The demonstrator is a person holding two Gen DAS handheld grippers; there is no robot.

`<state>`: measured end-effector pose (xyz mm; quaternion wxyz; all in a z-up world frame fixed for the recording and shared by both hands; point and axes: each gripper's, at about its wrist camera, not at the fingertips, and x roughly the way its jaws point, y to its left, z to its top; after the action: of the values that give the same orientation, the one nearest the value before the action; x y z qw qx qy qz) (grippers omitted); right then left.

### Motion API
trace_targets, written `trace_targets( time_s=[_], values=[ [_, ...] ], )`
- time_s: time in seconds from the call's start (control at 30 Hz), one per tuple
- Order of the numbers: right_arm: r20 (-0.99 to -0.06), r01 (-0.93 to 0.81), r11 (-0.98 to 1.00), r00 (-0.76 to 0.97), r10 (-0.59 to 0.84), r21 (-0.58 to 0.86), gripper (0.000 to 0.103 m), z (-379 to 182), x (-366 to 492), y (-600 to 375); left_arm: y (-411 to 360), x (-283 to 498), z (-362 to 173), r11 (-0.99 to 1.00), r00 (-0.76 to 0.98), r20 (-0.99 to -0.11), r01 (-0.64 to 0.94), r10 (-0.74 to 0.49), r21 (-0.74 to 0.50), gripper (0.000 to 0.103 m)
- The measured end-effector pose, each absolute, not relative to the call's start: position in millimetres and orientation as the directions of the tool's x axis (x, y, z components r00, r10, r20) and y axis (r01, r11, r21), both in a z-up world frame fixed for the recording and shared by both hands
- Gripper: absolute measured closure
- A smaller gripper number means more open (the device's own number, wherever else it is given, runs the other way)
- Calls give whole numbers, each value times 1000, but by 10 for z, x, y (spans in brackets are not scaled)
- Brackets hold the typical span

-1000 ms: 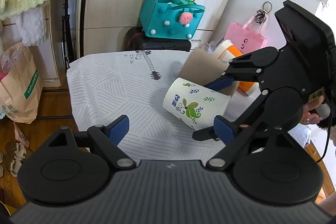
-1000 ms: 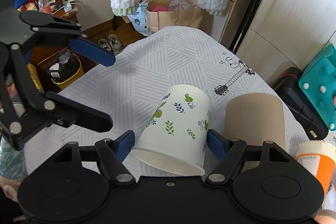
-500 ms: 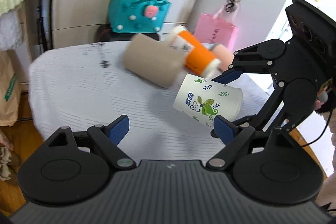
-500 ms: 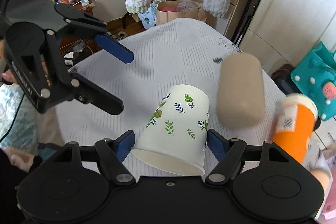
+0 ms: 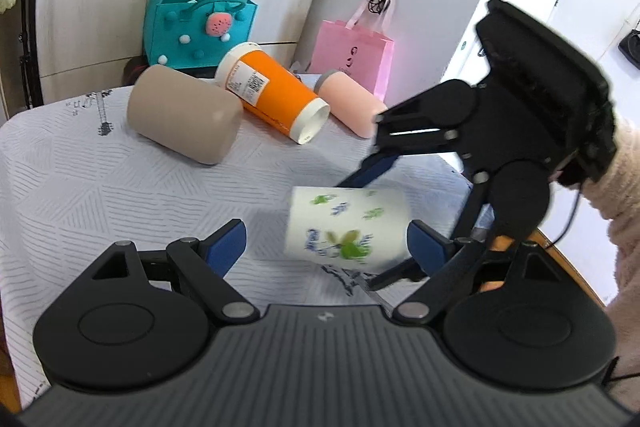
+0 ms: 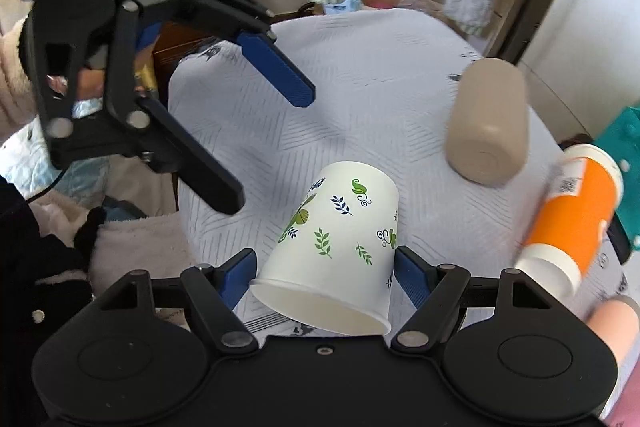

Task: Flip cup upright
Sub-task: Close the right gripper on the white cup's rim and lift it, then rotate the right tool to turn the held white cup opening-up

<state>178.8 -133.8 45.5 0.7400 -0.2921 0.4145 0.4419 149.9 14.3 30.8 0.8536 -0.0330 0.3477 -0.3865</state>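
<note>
A white paper cup with green and blue leaf prints (image 6: 336,247) sits between my right gripper's (image 6: 322,277) blue pads, rim toward the camera, base pointing away. The right gripper is shut on it and holds it above the white tablecloth (image 6: 360,75). In the left wrist view the cup (image 5: 346,229) lies on its side in the air, held by the right gripper (image 5: 400,211). My left gripper (image 5: 326,247) is open and empty, its fingers either side of the cup without touching it. It also shows in the right wrist view (image 6: 268,147), open.
A beige cup (image 5: 184,119), an orange cup (image 5: 272,95) and a peach cup (image 5: 348,107) lie on their sides at the table's far part. A teal bag (image 5: 200,23) and a pink bag (image 5: 352,51) stand behind. The table edge is close on the right.
The right gripper has turned the leaf-print cup further onto its side and carried it lower. The left gripper swung right, bringing the orange and peach cups into view.
</note>
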Motion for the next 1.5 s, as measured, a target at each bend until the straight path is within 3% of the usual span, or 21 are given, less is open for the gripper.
trace_targets(
  time_s=[0.37, 0.57, 0.8, 0.9, 1.0, 1.23, 1.33, 1.5],
  values=[
    [-895, -914, 404, 207, 394, -34, 26, 237, 1977, -1253, 92, 1698, 229, 696, 402, -627, 635, -667, -333, 15],
    [-857, -890, 438, 320, 405, -126, 13, 401, 1805, -1363, 40, 1786, 226, 666, 374, -631, 676, -679, -315, 15],
    [-770, -826, 531, 462, 441, -191, 17, 649, 1462, -1571, 16, 2022, 245, 645, 340, -647, 696, -683, -315, 15],
    [-769, -793, 605, 435, 469, -80, 41, 741, 1408, -1638, -11, 2118, 219, 657, 344, -656, 686, -672, -313, 15],
    [-748, -768, 639, 395, 533, 50, 46, 792, 1358, -1679, -43, 2175, 209, 646, 341, -644, 693, -685, -319, 16],
    [-674, -655, 712, 409, 615, 252, 47, 446, 1077, -1530, -186, 2349, 260, 606, 269, -639, 693, -720, -391, 18],
    [-663, -548, 764, 435, 609, 342, 47, 176, 1022, -1490, -309, 2391, 245, 597, 242, -656, 700, -714, -391, 28],
    [-626, -433, 773, 456, 632, 464, 47, -49, 930, -1479, -457, 2417, 181, 572, 187, -678, 714, -711, -403, 32]
  ],
)
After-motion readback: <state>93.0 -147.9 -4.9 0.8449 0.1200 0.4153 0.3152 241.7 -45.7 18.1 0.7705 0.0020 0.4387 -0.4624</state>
